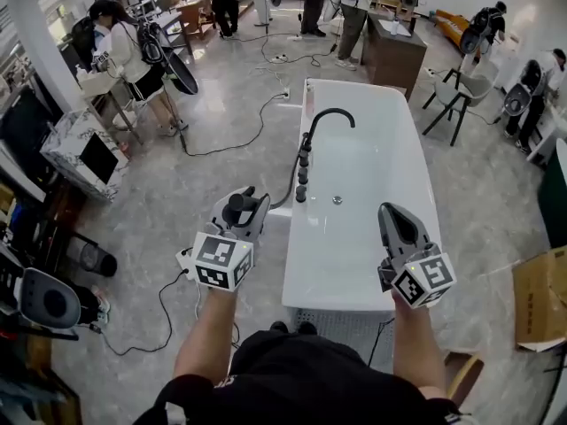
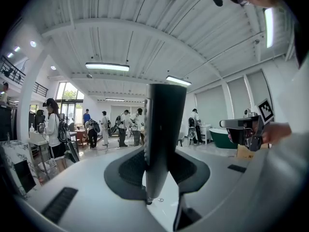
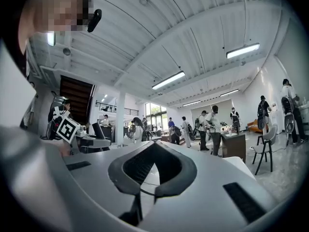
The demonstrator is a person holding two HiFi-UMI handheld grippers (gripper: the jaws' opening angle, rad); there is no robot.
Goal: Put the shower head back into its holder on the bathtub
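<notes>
A white bathtub (image 1: 372, 264) stands straight ahead, with a black curved faucet (image 1: 330, 116) and a row of black fittings (image 1: 302, 173) on its left rim. My left gripper (image 1: 248, 209) hovers left of the tub, over the floor, shut on the black shower head (image 1: 234, 204). A dark hose (image 1: 285, 198) runs from the shower head to the rim fittings. In the left gripper view the shower head's handle (image 2: 163, 124) stands upright between the pads of my left gripper (image 2: 161, 154). My right gripper (image 1: 396, 212) hangs over the tub's near right part, shut and empty; its jaws (image 3: 153, 151) meet with nothing between.
Cables (image 1: 235, 144) trail over the floor left of the tub. A wooden cabinet (image 1: 394, 56) stands behind the tub, a black chair (image 1: 461, 96) to its right, and a cardboard box (image 1: 540, 299) at the right edge. Several people stand at the back.
</notes>
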